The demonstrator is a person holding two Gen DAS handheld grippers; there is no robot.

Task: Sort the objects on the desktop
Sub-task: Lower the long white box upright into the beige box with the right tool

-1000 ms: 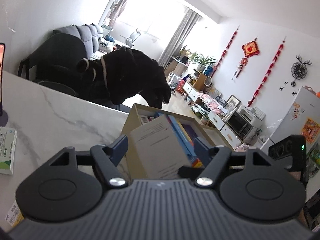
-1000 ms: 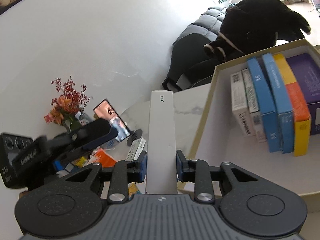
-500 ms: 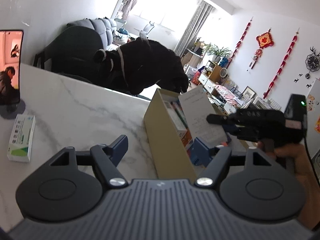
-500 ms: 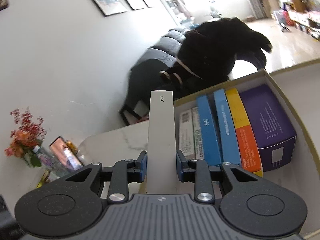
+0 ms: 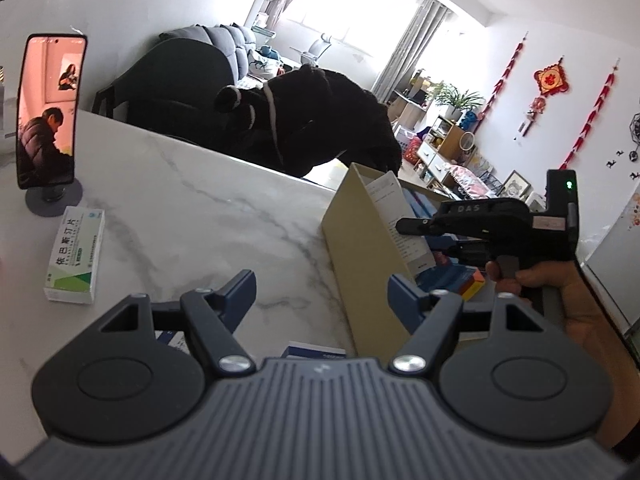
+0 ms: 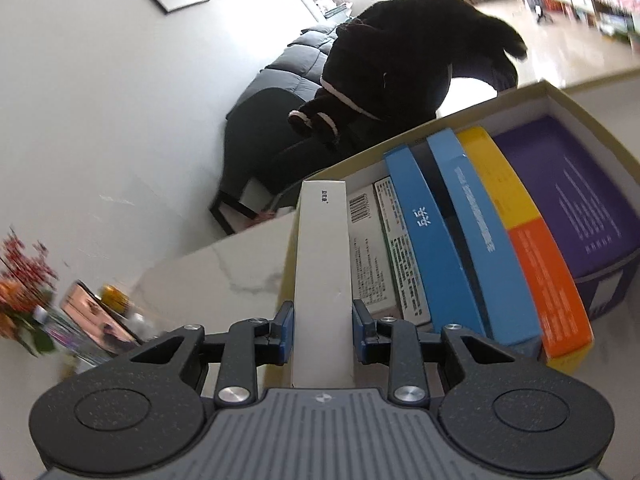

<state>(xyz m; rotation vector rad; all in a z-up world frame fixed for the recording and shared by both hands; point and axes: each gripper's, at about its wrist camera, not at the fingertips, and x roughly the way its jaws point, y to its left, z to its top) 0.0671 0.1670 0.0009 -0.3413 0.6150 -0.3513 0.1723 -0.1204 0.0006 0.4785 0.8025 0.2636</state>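
My right gripper [image 6: 322, 332] is shut on a slim white box [image 6: 323, 264], held on edge over the left end of the tan cardboard box [image 6: 592, 114]. Inside that box stand two white medicine boxes [image 6: 370, 248], two blue ones [image 6: 436, 240], a yellow-orange one [image 6: 532, 256] and a purple one [image 6: 576, 196]. In the left wrist view the right gripper [image 5: 404, 226] holds the white box [image 5: 400, 220] just inside the cardboard box's near wall [image 5: 360, 248]. My left gripper [image 5: 322, 290] stands open and empty over the marble table, left of the cardboard box. A green-and-white medicine box [image 5: 76, 256] lies at the left.
A phone on a round stand [image 5: 48, 112] plays a video at the table's far left. Another small box [image 5: 316, 350] lies under my left gripper. A dark chair with a black plush [image 5: 304, 120] stands behind the table's far edge. Flowers [image 6: 24, 280] stand at the left.
The right gripper has carried the white box rightwards and down, from beside the cardboard box to over its left end. The left gripper's view has swung left and down, bringing the phone into sight.
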